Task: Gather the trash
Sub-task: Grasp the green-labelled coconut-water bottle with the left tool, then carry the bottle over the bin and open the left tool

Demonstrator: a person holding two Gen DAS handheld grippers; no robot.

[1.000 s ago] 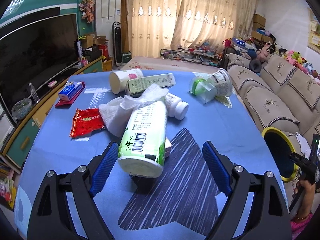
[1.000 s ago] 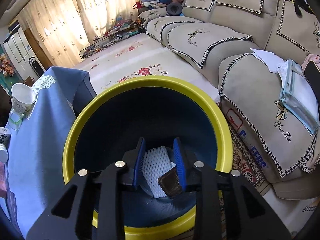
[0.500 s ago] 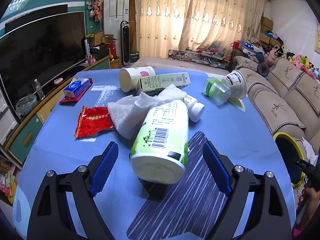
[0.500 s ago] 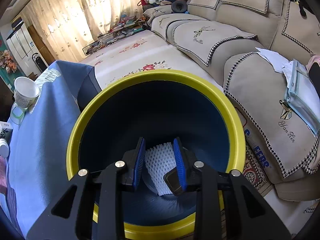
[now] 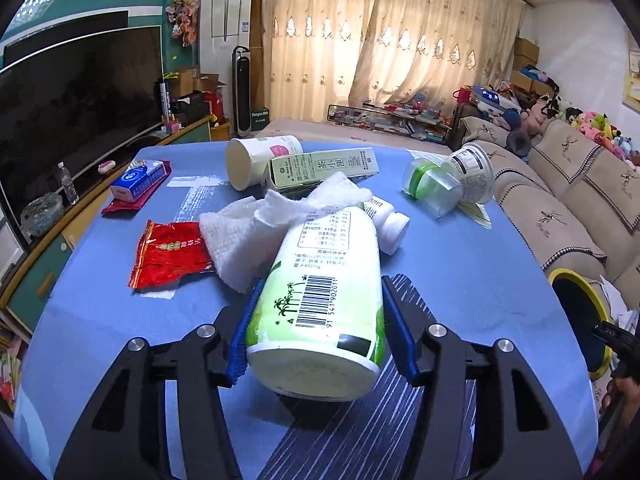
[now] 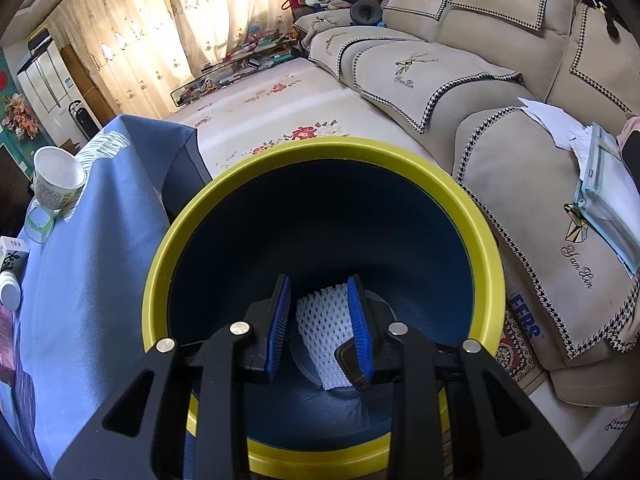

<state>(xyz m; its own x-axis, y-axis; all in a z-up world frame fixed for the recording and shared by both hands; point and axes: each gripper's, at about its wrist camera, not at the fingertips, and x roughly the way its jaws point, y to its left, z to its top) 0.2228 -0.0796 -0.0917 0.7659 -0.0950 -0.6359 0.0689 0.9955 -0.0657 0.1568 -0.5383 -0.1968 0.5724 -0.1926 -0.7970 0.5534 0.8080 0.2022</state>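
Observation:
My left gripper is shut on a white and green plastic bottle that lies on the blue table, base toward the camera. A crumpled white tissue lies just behind it, with a red wrapper to its left. My right gripper hangs over the yellow-rimmed dark bin beside the table, its jaws narrowly apart. White foam netting and a small brown piece lie at the bin's bottom, seen between the fingers; I cannot tell whether they are gripped.
Further back on the table are a paper cup, a green tea carton, a small white bottle, a clear cup with green lid, a yoghurt tub and a blue tissue pack. A sofa stands right of the bin.
My left gripper moved forward and closed its jaws on the green and white bottle. My right gripper stayed over the bin, rising slightly.

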